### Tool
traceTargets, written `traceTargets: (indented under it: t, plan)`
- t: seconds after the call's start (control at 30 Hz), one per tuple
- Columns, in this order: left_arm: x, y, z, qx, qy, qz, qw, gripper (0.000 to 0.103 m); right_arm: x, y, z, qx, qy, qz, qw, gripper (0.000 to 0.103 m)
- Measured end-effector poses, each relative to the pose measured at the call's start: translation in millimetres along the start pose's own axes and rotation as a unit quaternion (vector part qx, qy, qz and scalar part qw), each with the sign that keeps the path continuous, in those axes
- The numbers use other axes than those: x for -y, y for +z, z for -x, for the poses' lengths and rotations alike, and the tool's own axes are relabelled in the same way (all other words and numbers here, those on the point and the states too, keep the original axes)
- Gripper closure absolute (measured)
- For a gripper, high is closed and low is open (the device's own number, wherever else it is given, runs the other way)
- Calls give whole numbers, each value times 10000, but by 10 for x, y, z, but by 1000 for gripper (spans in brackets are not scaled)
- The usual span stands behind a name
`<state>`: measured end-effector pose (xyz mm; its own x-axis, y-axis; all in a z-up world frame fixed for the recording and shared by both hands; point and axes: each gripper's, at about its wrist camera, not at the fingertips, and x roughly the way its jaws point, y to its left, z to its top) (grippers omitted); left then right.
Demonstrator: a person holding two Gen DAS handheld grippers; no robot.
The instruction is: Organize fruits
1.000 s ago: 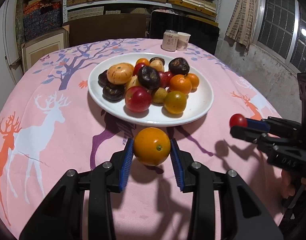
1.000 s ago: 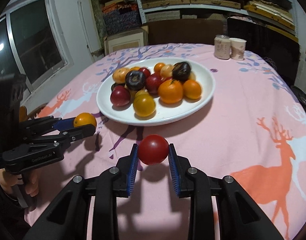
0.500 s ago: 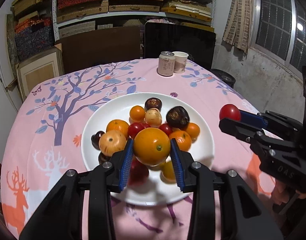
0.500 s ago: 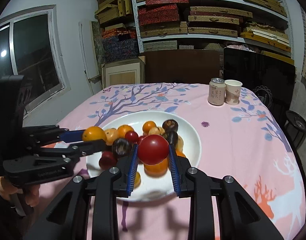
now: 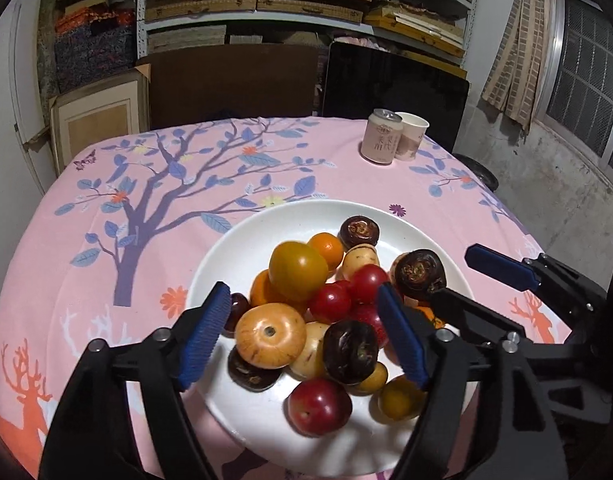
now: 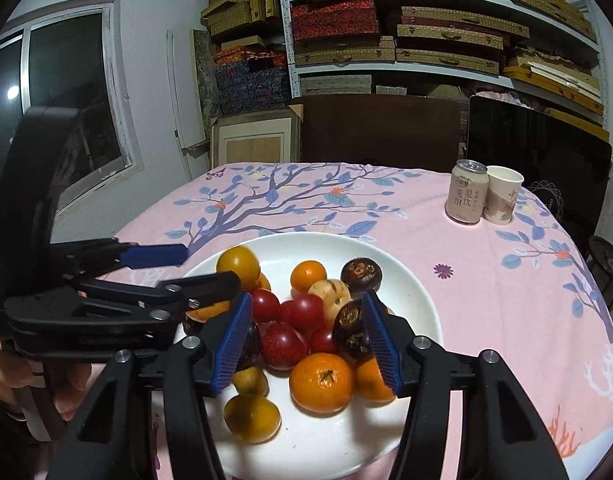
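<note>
Hovering over heaped white plate (image 5: 242, 240): left gripper (image 5: 304, 336) and right gripper (image 6: 306, 344), both spread wide, empty; fruit (image 5: 298, 272) piled centrally, presumably against rolling off.

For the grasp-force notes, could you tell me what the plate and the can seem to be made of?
Plate: probably glazed ceramic, glossy white with soft highlights; melamine is possible. Can: thin metal, judging by its silvery rim and pull-tab top, with a matte printed label.
</note>
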<state>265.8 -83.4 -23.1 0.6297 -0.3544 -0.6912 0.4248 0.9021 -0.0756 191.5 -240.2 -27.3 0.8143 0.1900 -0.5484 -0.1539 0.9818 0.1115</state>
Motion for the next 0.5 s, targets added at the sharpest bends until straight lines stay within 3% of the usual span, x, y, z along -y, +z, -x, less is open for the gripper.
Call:
traceTargets:
  t: [0.1,0.27,0.37,0.5]
  plan:
    - [20,-133,168,87,126,-107,9998,15,5,-122,200,-24,150,-144,9998,44]
    - [88,-580,409,-184,105,-169,9996,7,-26,-487,622,-127,245,-455,9986,6]
    - [191,-916,524,-569,39,-479,9972,6,-84,-738,837,-416,346,-576,9969,4]
    - [252,-1299,818,-572,317,-568,9962,5,-115,-1022,1133,-409,192,-894,9950,4]
